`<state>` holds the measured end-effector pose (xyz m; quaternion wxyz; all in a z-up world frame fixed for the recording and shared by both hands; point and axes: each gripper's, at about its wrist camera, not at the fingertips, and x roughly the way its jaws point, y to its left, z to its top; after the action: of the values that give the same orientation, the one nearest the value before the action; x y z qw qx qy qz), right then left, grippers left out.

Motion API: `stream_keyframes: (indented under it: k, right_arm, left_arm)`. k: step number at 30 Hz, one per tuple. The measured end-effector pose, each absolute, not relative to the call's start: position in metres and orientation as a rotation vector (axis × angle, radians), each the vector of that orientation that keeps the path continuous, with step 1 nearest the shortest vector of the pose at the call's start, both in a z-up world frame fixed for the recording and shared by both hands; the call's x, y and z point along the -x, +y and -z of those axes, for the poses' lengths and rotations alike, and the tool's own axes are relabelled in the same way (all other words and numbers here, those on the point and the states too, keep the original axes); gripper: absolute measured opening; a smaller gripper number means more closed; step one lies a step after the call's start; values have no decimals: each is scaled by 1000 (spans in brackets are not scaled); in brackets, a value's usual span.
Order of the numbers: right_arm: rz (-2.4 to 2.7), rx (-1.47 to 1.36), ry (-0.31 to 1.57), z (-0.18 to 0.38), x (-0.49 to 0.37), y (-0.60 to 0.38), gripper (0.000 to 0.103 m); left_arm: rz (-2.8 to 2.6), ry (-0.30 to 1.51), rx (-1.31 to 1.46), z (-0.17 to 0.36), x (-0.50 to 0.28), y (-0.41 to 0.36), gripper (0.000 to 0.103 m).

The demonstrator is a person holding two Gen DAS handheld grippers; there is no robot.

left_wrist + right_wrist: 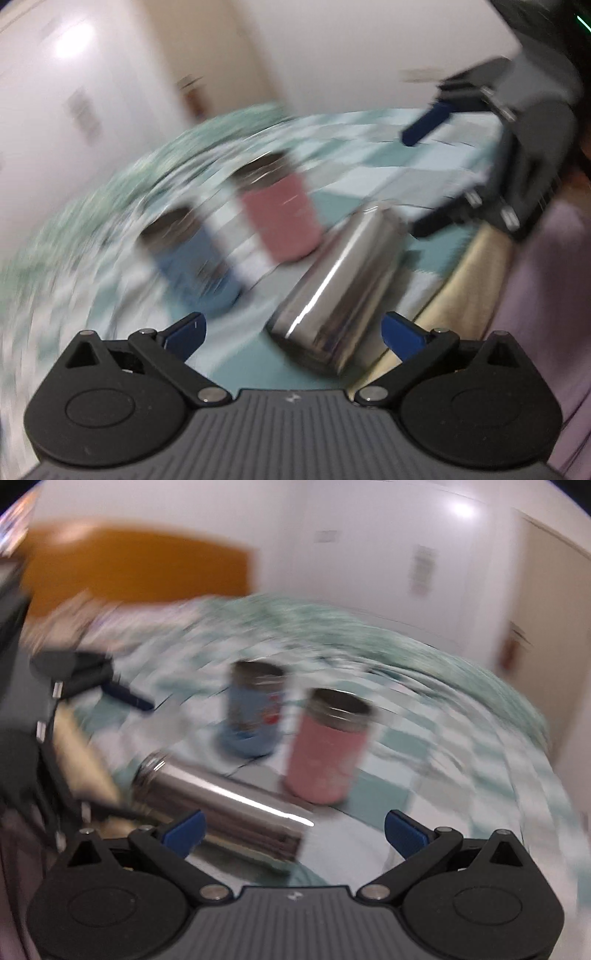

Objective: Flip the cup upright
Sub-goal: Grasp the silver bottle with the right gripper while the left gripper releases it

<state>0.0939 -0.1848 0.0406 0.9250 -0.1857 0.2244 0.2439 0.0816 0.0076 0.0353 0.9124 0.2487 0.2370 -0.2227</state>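
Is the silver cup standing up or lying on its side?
Lying on its side: the silver cup rests lengthwise on the checkered cloth, unlike the upright pink cup.

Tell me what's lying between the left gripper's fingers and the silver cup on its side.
Nothing: in the left wrist view only bare checkered cloth separates the open left gripper from the silver cup.
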Motion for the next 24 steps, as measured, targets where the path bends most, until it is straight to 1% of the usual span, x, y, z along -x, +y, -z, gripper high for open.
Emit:
stream_keyframes:
  k: [3,8,13,14,15,16,18,20,22,24]
  right_arm:
    - [-625,614,464,-42,-104,-151,103]
    - [-759,930,483,-37,-114,-107,103]
    - [-810,1103,550,-25,-124,-84,102]
    - [-825,1111,581,-23,-129,-81,102]
    - [-841,1109,614,-21,-135,-79,99]
    - [-860,1099,667,-17,-142,-76,91]
    - [-896,1023,798,-14,-158,-75,80]
    - [-893,928,876,-17,-172,-79,78]
    - [-876,797,968,-23,-182,-86,72]
    - [-814,597,1078,-27,-190,-101,70]
  left_arm:
    - [369,524,-406,-35,-70,23,103]
    - [291,541,-386,-28,-52,28,103]
    - [289,541,-397,-27,-49,26,103]
    - [290,540,-397,-25,-46,30,103]
    - [291,540,-397,-24,-44,31,103]
    - [291,541,-394,-23,-43,32,103]
    - [289,541,-389,-21,-46,32,103]
    - [286,535,-381,-21,-44,34,103]
    - [285,530,-372,-22,-42,37,103]
    - [288,525,-364,-22,-41,39,103]
